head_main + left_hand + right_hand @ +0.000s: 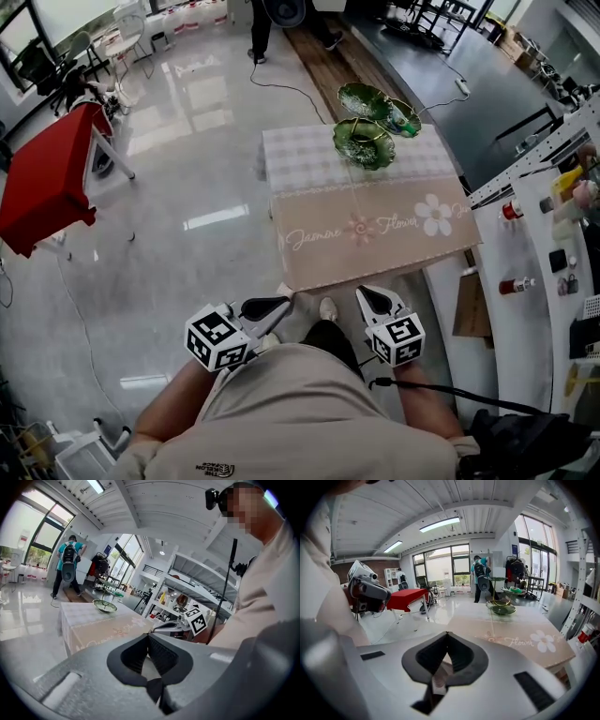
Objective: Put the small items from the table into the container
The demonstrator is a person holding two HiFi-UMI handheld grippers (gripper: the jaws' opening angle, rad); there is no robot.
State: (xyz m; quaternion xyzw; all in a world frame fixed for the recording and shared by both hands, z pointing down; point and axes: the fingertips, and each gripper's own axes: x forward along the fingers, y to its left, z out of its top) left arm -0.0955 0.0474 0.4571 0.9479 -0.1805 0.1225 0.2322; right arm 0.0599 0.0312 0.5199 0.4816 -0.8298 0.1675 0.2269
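**A:** First entry?

**B:** Left hand-held gripper point(284, 303). Grey moulded shell, black ribbed pads. The jaws are together with nothing between them. Behind them sits a white cube point(217, 337) with black square markers.

**A:** Second?

**B:** Right hand-held gripper point(364, 293). Same build, jaws pressed together and empty, with a matching cube. Both grippers sit close against the person's beige top, just short of the worktop's near edge.

**A:** The worktop?

**B:** Worktop point(375, 234). Rectangular and draped in cloth: a pale checked weave across the far part, and a beige band on the near side printed with a white daisy and cursive lettering.

**A:** The container?

**B:** Tiered dish point(363, 142). Two glossy green trays with wavy gilt rims on a thin gold stem. It stands at the far end of the worktop, well apart from both grippers.

**A:** Surroundings?

**B:** Floor point(206, 169): pale, polished, reflective. Red-draped table point(42, 183) on the left. White perforated rack point(525, 272) on the right, just beside the worktop.
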